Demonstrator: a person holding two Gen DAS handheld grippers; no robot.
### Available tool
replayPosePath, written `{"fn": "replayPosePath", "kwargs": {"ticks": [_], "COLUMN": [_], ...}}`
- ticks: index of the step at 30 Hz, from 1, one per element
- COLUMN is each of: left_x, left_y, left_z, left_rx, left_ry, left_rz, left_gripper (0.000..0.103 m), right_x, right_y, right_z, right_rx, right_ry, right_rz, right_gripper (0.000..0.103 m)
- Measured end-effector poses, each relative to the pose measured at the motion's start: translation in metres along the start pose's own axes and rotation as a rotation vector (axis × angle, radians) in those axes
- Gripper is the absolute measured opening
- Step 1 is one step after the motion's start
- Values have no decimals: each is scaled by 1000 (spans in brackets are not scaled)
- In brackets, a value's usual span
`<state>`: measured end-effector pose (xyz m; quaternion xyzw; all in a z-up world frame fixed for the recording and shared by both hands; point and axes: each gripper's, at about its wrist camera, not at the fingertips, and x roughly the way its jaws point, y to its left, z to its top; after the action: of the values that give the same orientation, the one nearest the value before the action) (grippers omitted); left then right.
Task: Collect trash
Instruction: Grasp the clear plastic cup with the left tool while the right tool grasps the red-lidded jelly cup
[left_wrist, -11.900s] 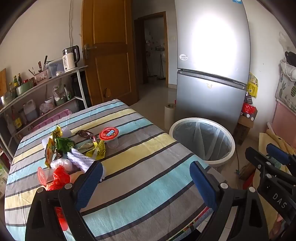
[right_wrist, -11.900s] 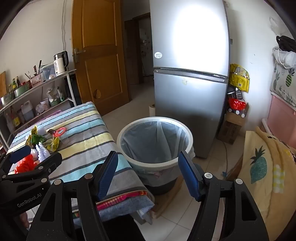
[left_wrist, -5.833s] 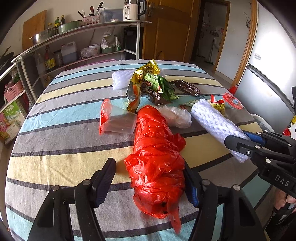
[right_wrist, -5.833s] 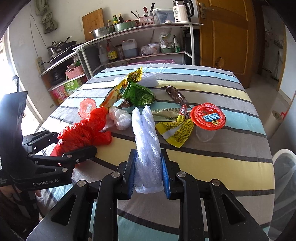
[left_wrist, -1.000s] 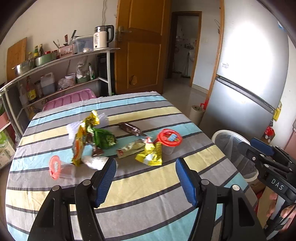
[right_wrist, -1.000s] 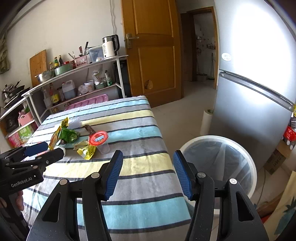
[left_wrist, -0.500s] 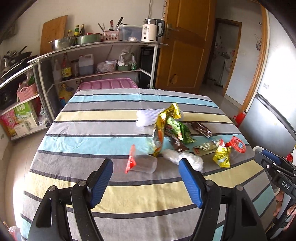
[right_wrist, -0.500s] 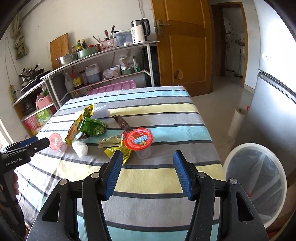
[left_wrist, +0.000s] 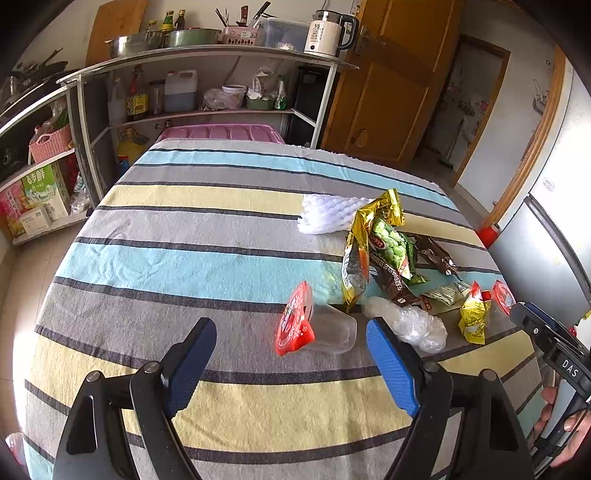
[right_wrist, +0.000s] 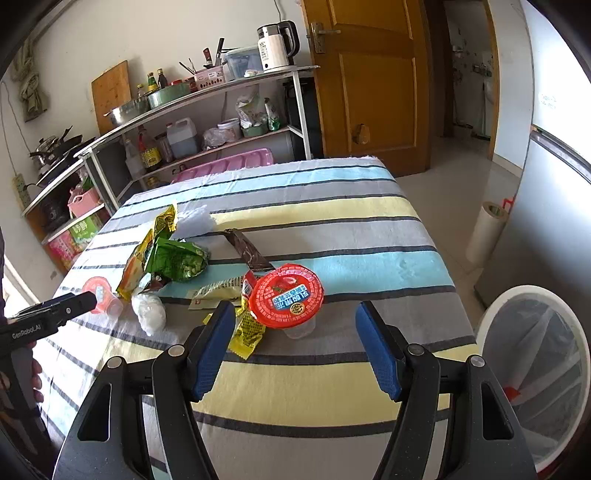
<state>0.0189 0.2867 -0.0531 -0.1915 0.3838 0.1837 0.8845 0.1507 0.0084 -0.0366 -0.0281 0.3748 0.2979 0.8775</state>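
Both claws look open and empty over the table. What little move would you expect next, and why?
Probably the left gripper eases forward and closes on the tipped-over cup with the red lid. Its jaws are open with nothing between them, and that cup lies just ahead. The right gripper, also open, faces the upright red-lidded cup, and the bin waits beside the table.

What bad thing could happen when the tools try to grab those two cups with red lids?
The left tool is open near the tipped cup, which lies on its side and might roll or crush. The right tool faces the upright cup; the yellow wrapper touching it could snag. The bin sits off the table edge, so light wrappers might miss.
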Motion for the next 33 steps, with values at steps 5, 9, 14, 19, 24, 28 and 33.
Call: {"fn": "replayPosePath", "kwargs": {"ticks": [5, 9, 14, 19, 24, 28, 33], "left_x": [11, 24, 28, 29, 32, 33, 34], "left_y": [3, 10, 16, 4, -8, -7, -1], "left_z": [8, 11, 14, 12, 10, 10, 12], "left_rx": [-29, -78, -118, -63, 0, -2, -41], "left_ry": [15, 60, 58, 58, 64, 63, 63], "left_rz": [5, -30, -30, -27, -4, -7, -28], "left_gripper": [83, 83, 76, 67, 50, 46, 45], "right_x": [15, 23, 24, 26, 25, 25, 25], "right_y": [-3, -2, -4, -11, -11, -12, -12], "right_z": [5, 6, 7, 7, 8, 7, 7], "right_rx": [16, 14, 18, 49, 43, 44, 40], "right_ry": [36, 47, 40, 47, 39, 35, 32], "right_rz": [-1, -20, -43, -49, -47, -32, -27], "right_gripper": [68, 68, 68, 68, 49, 43, 43]}}
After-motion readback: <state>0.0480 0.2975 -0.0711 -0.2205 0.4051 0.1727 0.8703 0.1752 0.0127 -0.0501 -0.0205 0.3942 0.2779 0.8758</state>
